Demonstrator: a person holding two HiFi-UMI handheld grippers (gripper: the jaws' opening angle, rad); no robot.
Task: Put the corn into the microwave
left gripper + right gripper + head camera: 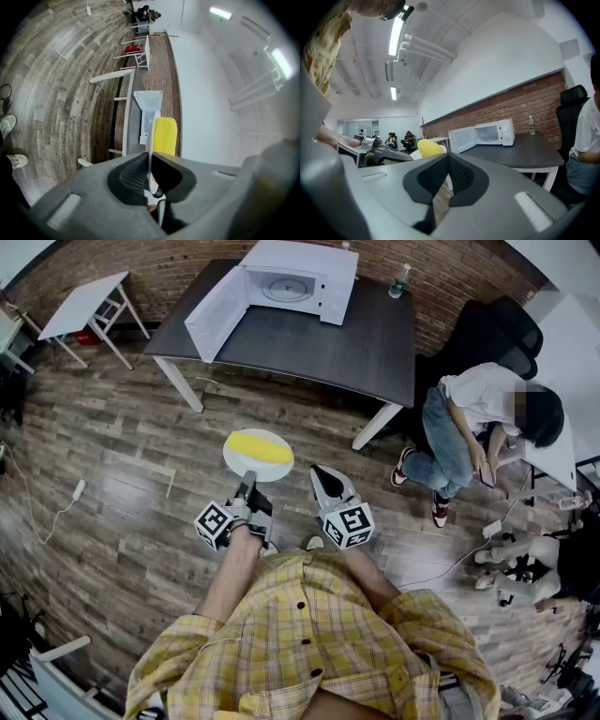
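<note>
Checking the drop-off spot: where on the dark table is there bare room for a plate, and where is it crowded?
Bare: near side of the table, from the open door to its right edge. Crowded: the far edge, with the microwave and a bottle.

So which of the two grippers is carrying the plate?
The left gripper: its jaws pinch the rim of the white plate bearing the corn. The right gripper holds nothing.

No text, brand or number is legible: the left cube and right cube bear only black-and-white square markers, the faint print on the floor is too small to read, and the bottle label is blurred.
</note>
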